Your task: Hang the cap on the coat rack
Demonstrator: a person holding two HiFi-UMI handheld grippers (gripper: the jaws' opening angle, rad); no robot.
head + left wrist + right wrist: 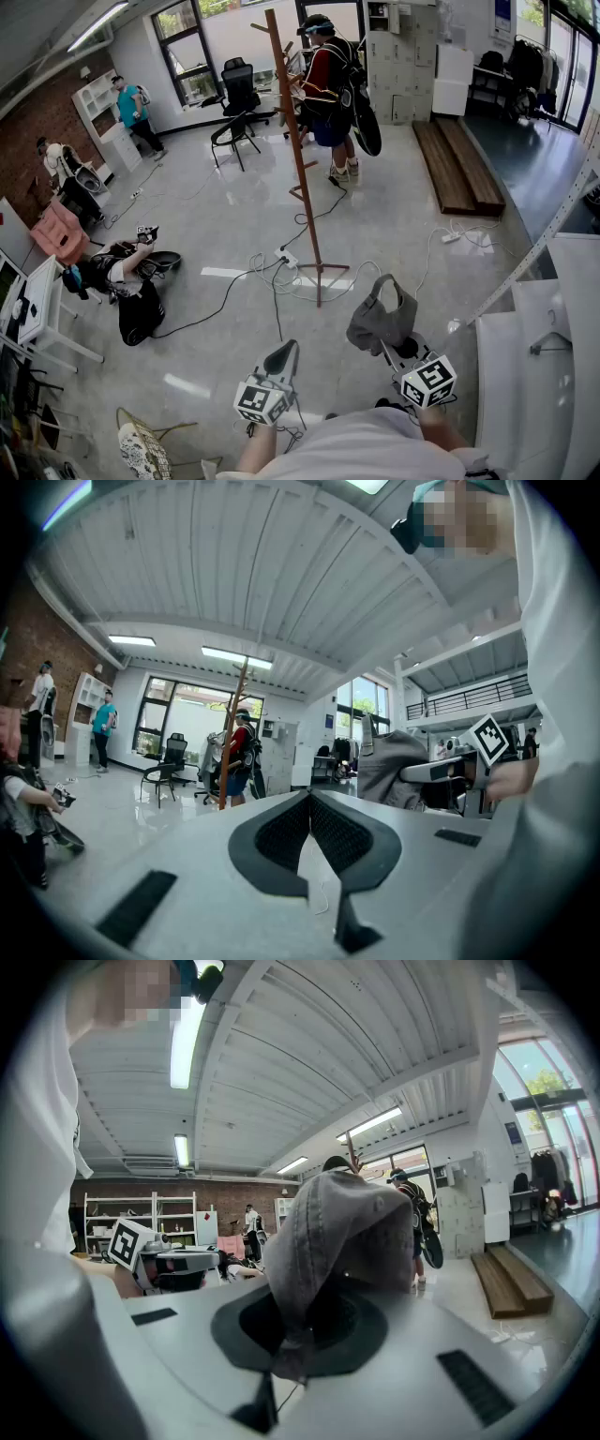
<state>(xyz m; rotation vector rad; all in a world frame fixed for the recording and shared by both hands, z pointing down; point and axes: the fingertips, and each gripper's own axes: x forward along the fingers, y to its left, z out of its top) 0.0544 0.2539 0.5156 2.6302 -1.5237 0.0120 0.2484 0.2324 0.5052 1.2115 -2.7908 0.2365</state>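
The wooden coat rack (298, 150) stands on the floor ahead of me, its base (321, 272) among cables. A grey cap (380, 319) hangs from my right gripper (391, 343), which is shut on its fabric, low and to the right of the rack's base. In the right gripper view the cap (339, 1227) drapes over the right gripper (306, 1312) and hides most of the rack; only the rack's top pegs (353, 1155) show. My left gripper (282, 357) is shut with nothing in it. The left gripper view shows the left gripper (309, 806), the rack (234, 733) far off and the cap (394, 766).
A person with a backpack (328, 89) stands just behind the rack. Another person (131, 281) sits on the floor at the left. Cables (272, 272) run round the rack's base. White shelving (548, 328) is close on my right, with a wooden platform (459, 169) beyond it.
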